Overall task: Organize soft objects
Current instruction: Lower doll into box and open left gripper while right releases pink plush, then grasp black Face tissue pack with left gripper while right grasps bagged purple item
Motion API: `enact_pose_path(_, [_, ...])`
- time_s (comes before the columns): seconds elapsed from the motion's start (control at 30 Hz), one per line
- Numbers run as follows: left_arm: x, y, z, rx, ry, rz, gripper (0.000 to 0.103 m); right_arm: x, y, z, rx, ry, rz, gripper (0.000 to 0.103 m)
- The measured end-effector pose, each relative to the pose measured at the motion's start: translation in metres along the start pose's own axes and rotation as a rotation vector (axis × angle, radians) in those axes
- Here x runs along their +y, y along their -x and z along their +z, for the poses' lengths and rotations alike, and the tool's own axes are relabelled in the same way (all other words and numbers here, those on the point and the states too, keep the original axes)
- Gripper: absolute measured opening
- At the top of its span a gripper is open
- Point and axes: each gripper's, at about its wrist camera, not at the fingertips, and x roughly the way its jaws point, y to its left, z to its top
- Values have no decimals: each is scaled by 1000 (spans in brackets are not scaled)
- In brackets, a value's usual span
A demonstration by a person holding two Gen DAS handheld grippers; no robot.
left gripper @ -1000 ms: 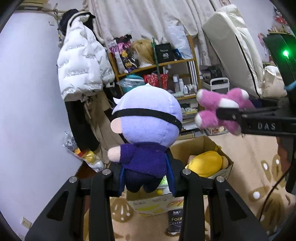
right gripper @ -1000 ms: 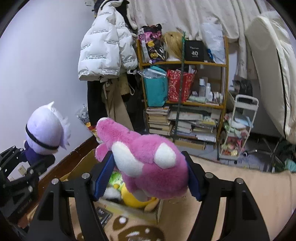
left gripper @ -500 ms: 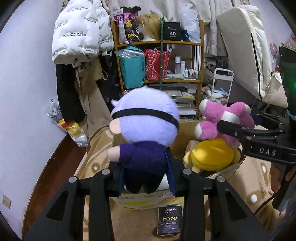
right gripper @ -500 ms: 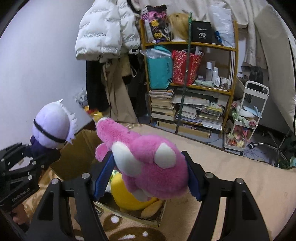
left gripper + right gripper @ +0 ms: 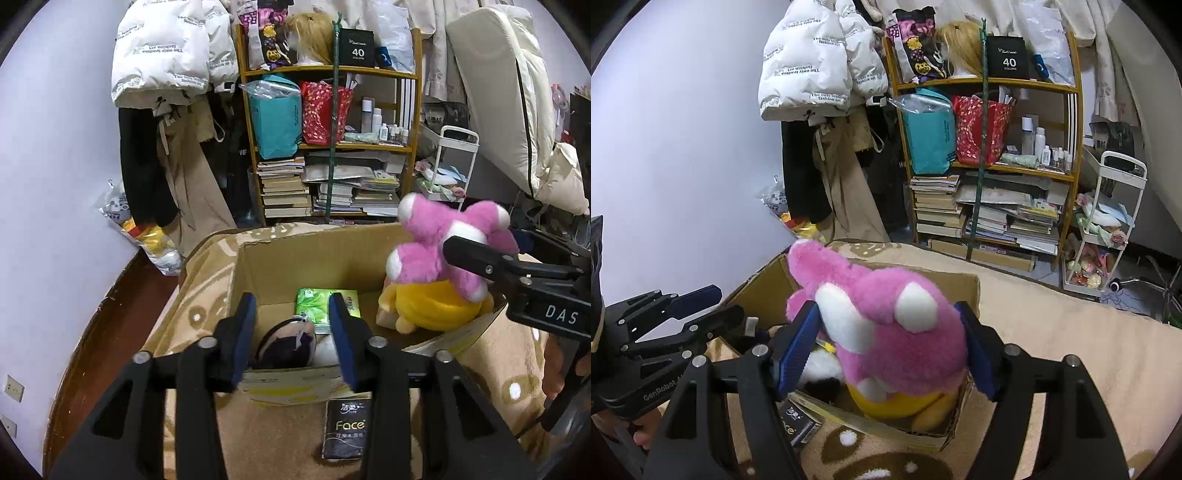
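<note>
left gripper (image 5: 291, 339) hangs spread and empty over the cardboard box (image 5: 295, 254); a purple doll (image 5: 286, 345) lies inside at 6 o'clock; right gripper (image 5: 886, 350) pinches the pink plush (image 5: 886, 325) above a yellow plush (image 5: 432, 308); next, likely lower and let go.

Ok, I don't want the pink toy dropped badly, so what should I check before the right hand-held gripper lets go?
1. Right hand-held gripper shut on fluffy pink plush toy: ok.
2. Toy over open brown cardboard box: ok.
3. Left hand-held gripper open, holding nothing: ok.
4. Bare spot directly below: not ok, round yellow plush sits there.
5. Purple-clothed doll inside the box: ok.
</note>
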Motion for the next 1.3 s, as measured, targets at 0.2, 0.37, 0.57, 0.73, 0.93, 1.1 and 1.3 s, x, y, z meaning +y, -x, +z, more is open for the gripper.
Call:
enact_pose_path(0.2, [5,6,-1,12,5,13,56,0,6,3,-11,-8,9,78])
enact_pose_path(0.37, [12,10,-4,40,18,14,58,-2,12,4,-12,-17,0,79])
enact_pose_path(0.57, [15,25,-10,48,4,43,72,2,24,0,-2,-12,0,85])
enact_pose_path(0.73, [16,36,-15,66,4,63,93,5,35,-4,6,-14,-11,89])
enact_pose_path(0.93, [13,45,-24,76,-5,83,96,3,57,-11,26,-46,-31,103])
enact_pose_path(1.1, [13,51,-33,110,-1,79,97,-2,69,-22,41,-67,-66,103])
enact_pose_path(1.3, [15,55,-42,138,-4,84,97,-11,68,-48,121,-97,-97,103])
